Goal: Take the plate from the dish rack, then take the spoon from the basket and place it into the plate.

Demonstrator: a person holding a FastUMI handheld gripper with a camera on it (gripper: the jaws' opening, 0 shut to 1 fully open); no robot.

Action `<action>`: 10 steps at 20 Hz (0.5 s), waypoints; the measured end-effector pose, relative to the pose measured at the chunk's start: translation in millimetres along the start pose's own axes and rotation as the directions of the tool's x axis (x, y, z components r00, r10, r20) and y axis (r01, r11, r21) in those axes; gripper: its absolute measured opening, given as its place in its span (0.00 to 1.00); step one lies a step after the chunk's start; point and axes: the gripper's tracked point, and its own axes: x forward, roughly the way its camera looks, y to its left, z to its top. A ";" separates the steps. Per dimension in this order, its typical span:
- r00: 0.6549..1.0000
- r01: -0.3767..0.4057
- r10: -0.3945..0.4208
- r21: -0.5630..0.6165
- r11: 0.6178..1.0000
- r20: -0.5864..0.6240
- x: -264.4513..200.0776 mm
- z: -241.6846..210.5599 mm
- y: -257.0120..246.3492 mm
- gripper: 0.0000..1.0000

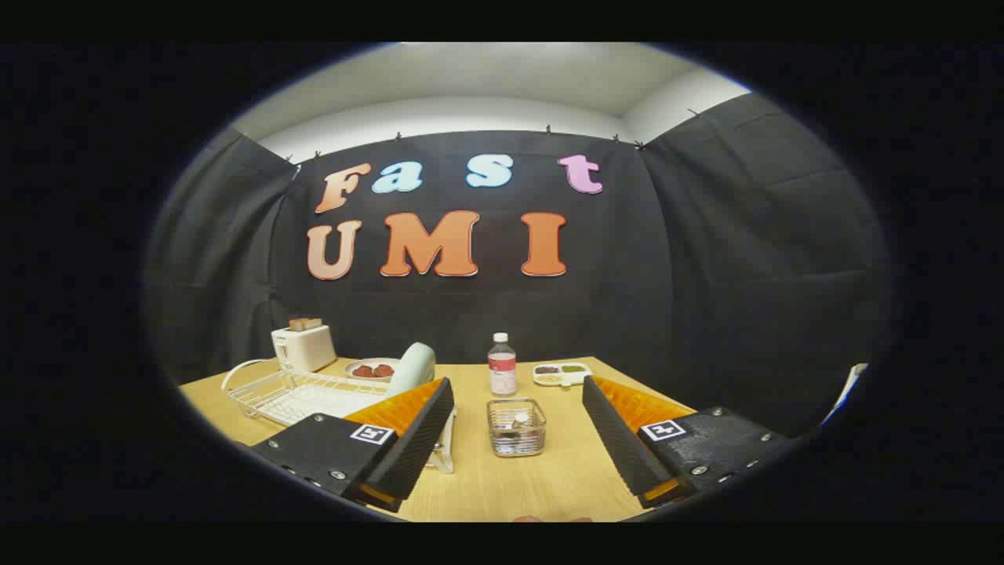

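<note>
Here the tongs (518,451) gape wide and empty above the wooden tabletop (541,486); the small wire basket (516,428) sits between their fingers, the pale plate (413,367) upright in the white wire dish rack (294,392); the clear bottle's (502,365) label is unreadable.

Black cloth (706,275) hangs on the walls. A wooden table (541,486) stands in front. The ceiling (510,74) is white.

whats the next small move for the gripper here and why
Probably swing toward the dish rack and ease forward to the plate. The gripper is open and holds nothing, with the basket between its fingers, and the plate still stands upright in the rack, just beyond one finger. The plate comes first.
</note>
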 end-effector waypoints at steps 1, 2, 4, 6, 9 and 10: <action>1.000 -0.002 0.002 0.004 1.000 -0.009 0.5 -3.3 1.0 0.98; 1.000 0.012 -0.012 -0.005 1.000 -0.016 1.3 -5.5 -2.1 0.99; 0.999 0.025 -0.026 -0.031 0.999 -0.023 0.7 -9.2 -5.2 0.99; 1.000 0.018 -0.018 -0.020 1.000 -0.025 -2.4 -10.6 -1.6 0.99; 1.000 0.021 -0.021 0.001 1.000 -0.016 -3.3 -9.5 -3.8 0.99; 1.000 0.024 -0.024 -0.003 1.000 -0.011 -4.0 -8.0 -4.3 0.99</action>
